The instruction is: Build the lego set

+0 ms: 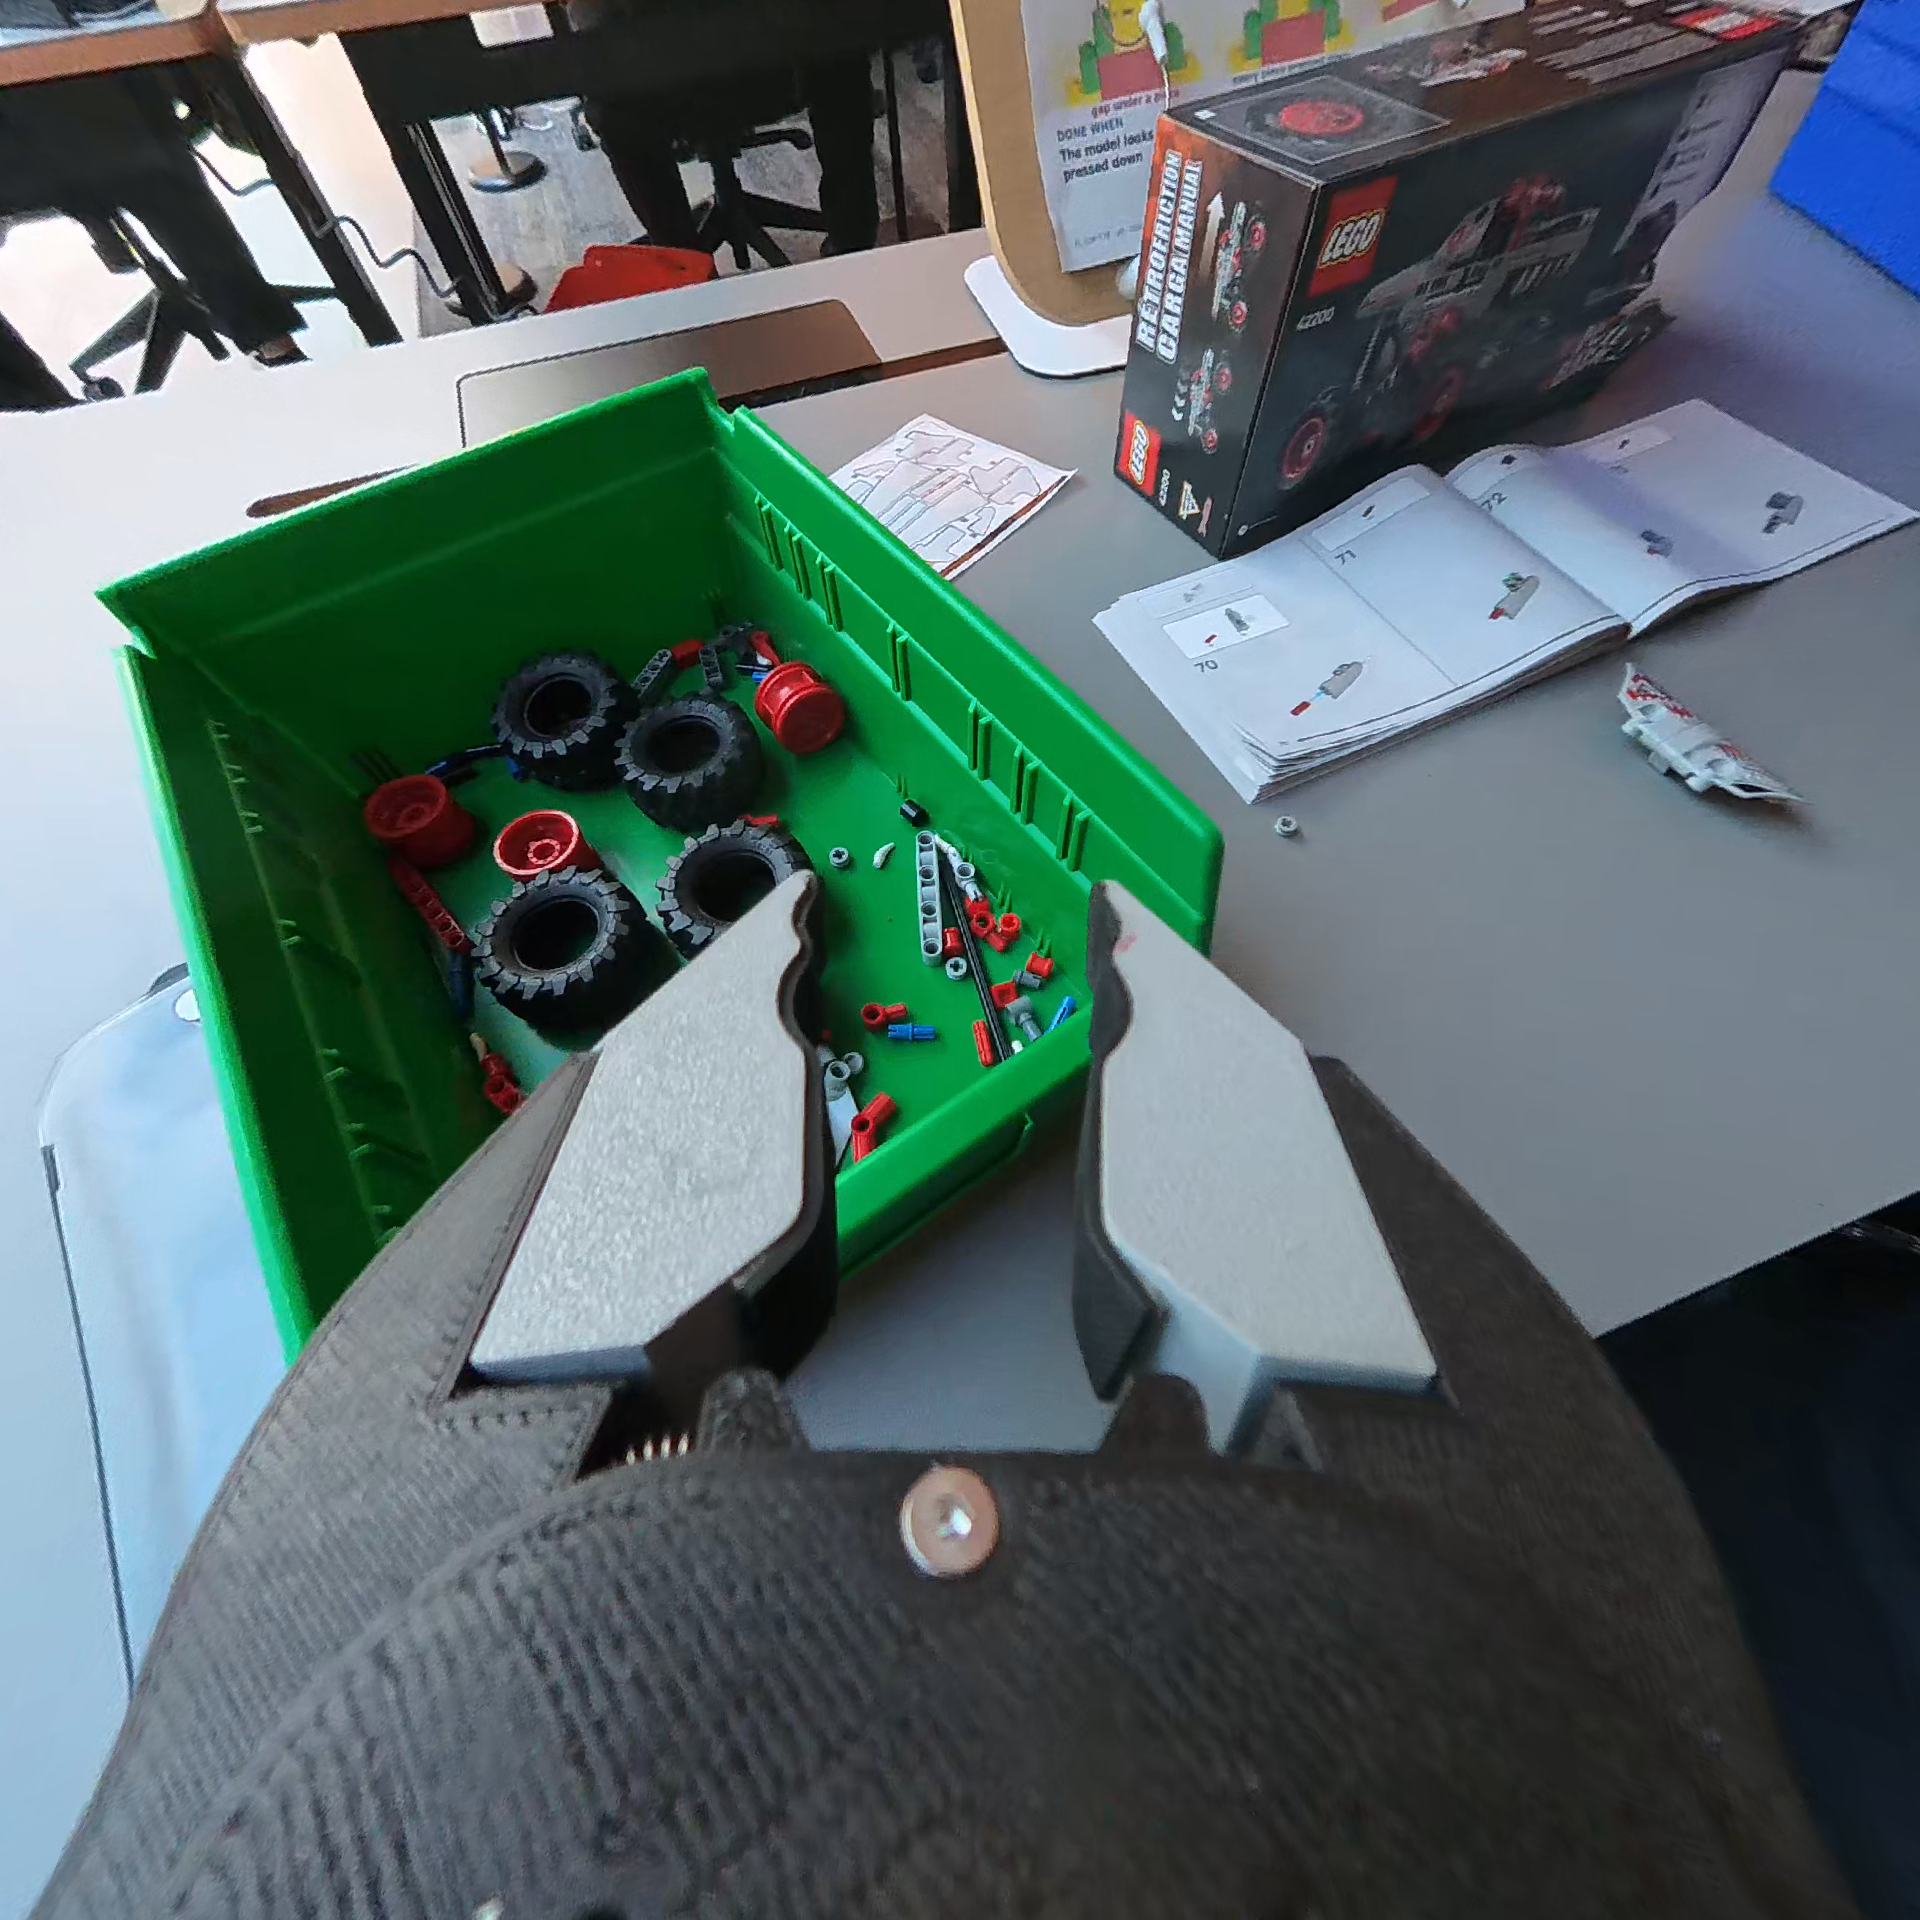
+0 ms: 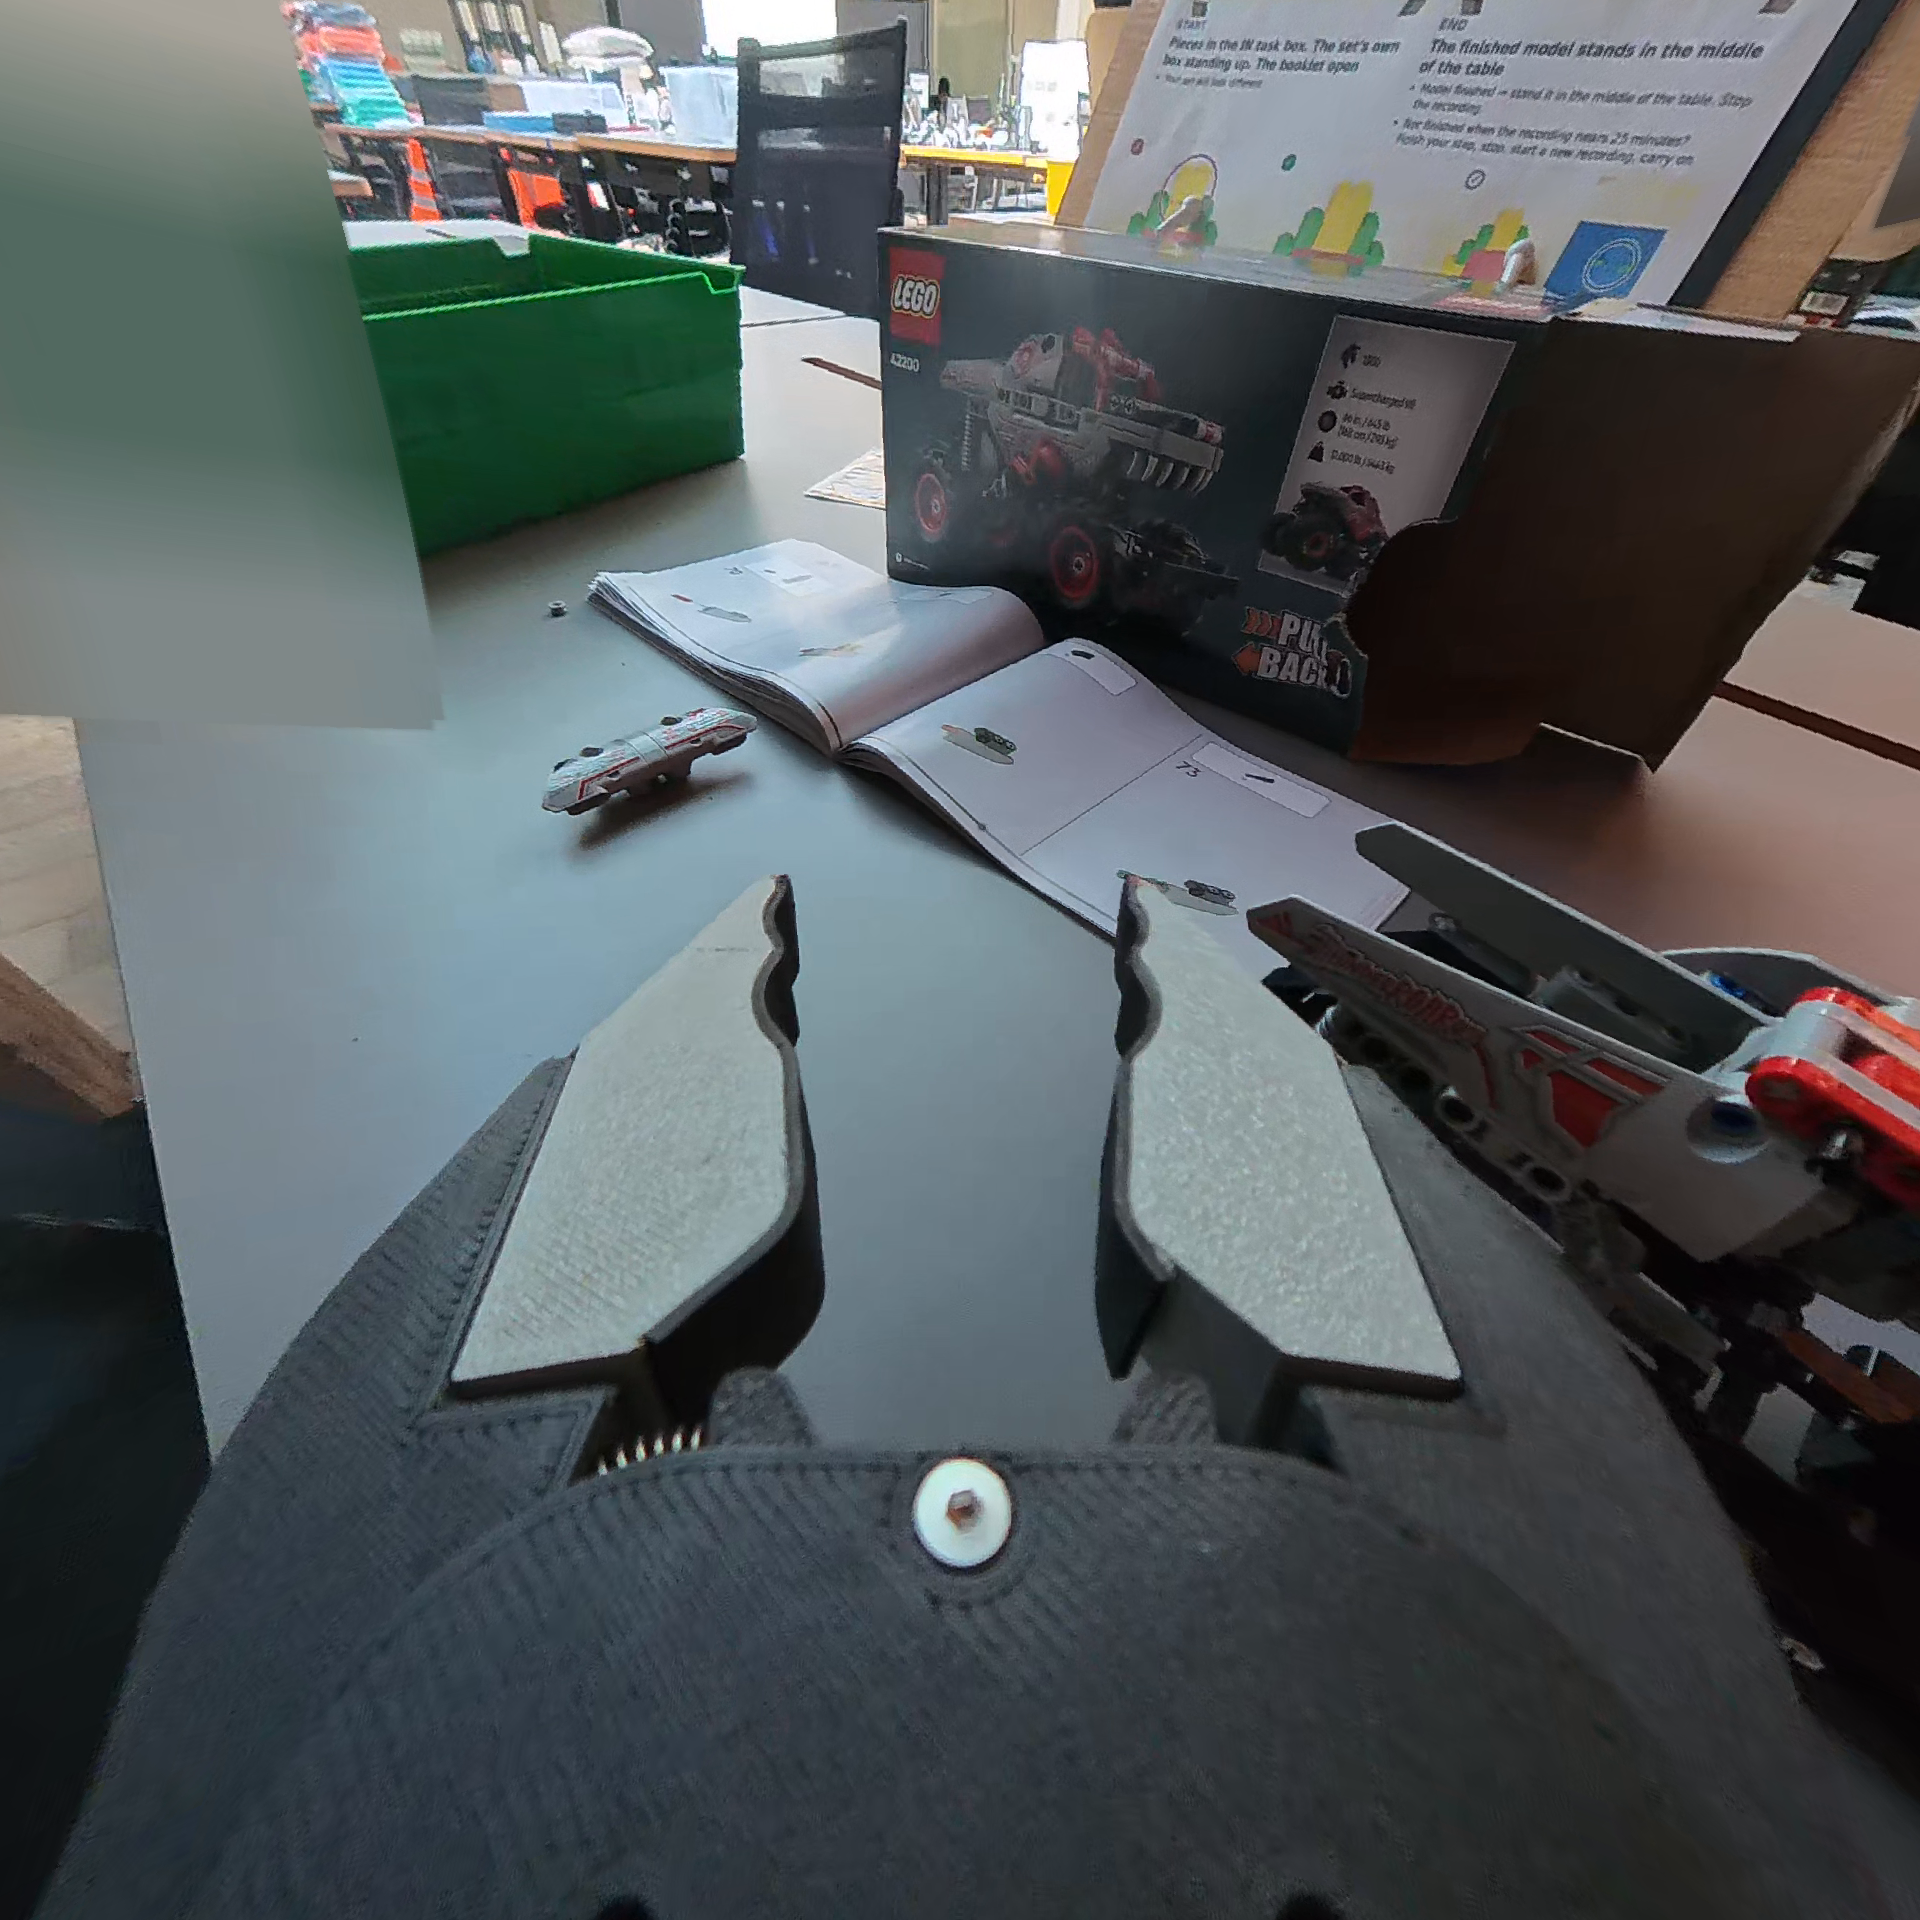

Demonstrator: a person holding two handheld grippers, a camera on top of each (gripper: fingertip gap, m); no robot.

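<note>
On the left of the worktop (image 1: 1455, 1039) sits a green bin (image 1: 1101, 831) holding the loose parts: black knobby tyres (image 1: 561, 940), red wheel hubs (image 1: 798, 707), and a scatter of small pins and connectors (image 1: 987, 935) along its right side. The left tool (image 1: 951, 904) hangs above the bin's near corner, released, with nothing between its fingers. Right of the bin a single small grey bush (image 1: 1287, 827) lies alone on the worktop, then the open instruction booklet (image 1: 1455, 613), with the set's box (image 1: 1455, 312) standing behind it. A stickered grey panel sub-assembly (image 2: 649, 758) lies just near of the booklet. The right tool (image 2: 951, 914) is low over bare worktop, likewise spread wide and empty. At the far right, touching that tool's body, is the partly built truck chassis (image 2: 1621, 1101).

Likely risks: the wide fingers reaching into the pin pile could nip several pieces at once or flick one out; the stray bush could roll away; the right tool could knock the chassis when it moves.
</note>
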